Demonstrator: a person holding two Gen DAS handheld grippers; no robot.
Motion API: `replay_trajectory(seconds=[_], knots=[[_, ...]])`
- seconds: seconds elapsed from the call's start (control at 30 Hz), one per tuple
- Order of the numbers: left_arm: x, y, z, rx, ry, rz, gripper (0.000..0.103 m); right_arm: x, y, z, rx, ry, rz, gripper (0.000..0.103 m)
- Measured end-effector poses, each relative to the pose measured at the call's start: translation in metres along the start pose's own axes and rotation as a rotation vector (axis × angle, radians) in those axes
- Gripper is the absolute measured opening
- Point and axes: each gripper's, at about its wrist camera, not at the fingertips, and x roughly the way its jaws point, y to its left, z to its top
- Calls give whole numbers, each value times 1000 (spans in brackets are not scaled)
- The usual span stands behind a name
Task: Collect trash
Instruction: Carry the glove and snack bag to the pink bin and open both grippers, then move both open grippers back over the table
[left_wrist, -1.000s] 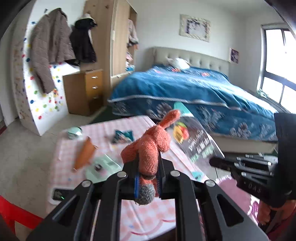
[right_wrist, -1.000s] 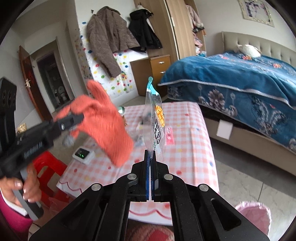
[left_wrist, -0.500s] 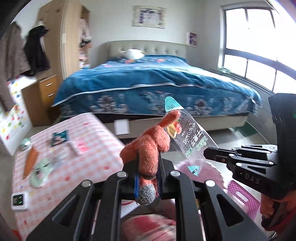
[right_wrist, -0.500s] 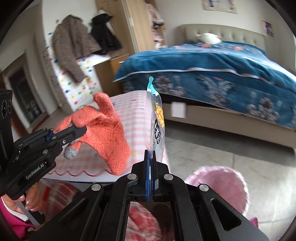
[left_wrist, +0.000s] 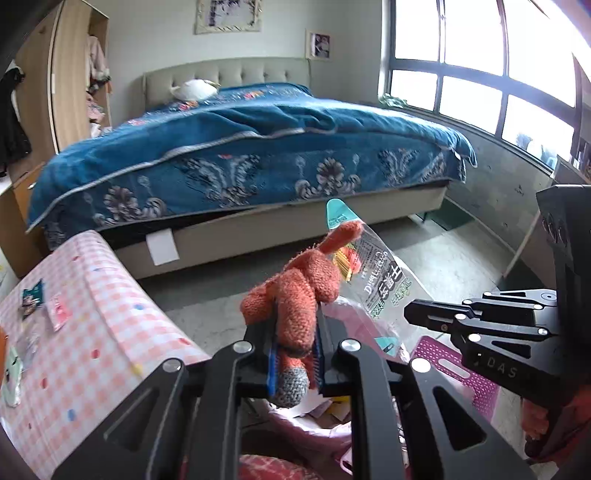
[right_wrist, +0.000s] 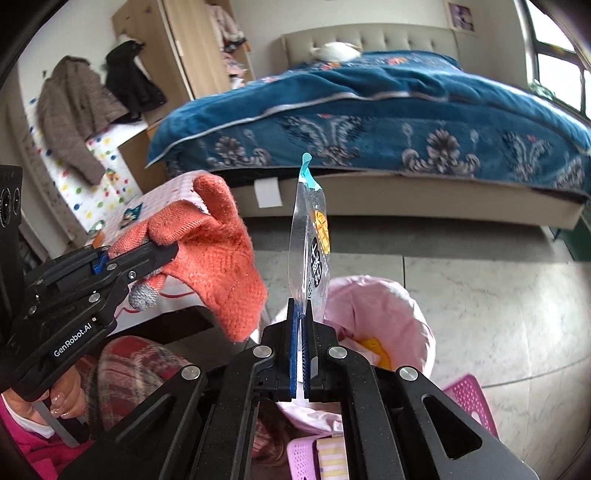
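Both my hands have swung away from the checked table (left_wrist: 92, 317) and now hang just over the pink-lined bin (right_wrist: 388, 314), so I'd say the drop is basically next. My left gripper (left_wrist: 295, 350) is clamped narrow on the orange knit glove (left_wrist: 295, 295) and my right gripper (right_wrist: 301, 325) is pinched nearly flat on the clear snack wrapper (right_wrist: 314, 251), upright above the bin. Readable stuff: "GenRobot.AI" and "DAS" on the gripper bodies (the wrapper's print is too curved to read).
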Motion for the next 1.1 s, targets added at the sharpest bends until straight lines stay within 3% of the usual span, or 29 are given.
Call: replay_trajectory(seconds=[0.1, 0.17, 0.23, 0.27, 0.3, 0.33, 0.5, 0.67, 1.1], knots=[[14, -2, 4, -3, 26, -28, 15, 5, -12, -3, 15, 10, -3, 3], [18, -1, 5, -10, 33, -37, 24, 11, -18, -3, 18, 13, -9, 7], [19, 2, 5, -24, 25, -30, 53, 16, -23, -3, 24, 25, -30, 13], [17, 4, 5, -30, 18, -25, 57, 17, -23, -3, 26, 28, -38, 18], [15, 7, 5, -37, 10, -22, 58, 17, -23, -3, 28, 29, -47, 34], [13, 11, 5, -45, 9, -17, 58, 16, -22, -4, 30, 25, -57, 45], [-7, 33, 0, -76, -11, 81, 58, 11, -20, -1, 35, -5, -58, 45], [-44, 66, -14, -141, -45, 193, 59, 7, -4, 9, -4, -37, 5, 45], [-145, 145, -60, -321, -98, 475, 64, 25, 107, 47, -211, -4, 211, 45]])
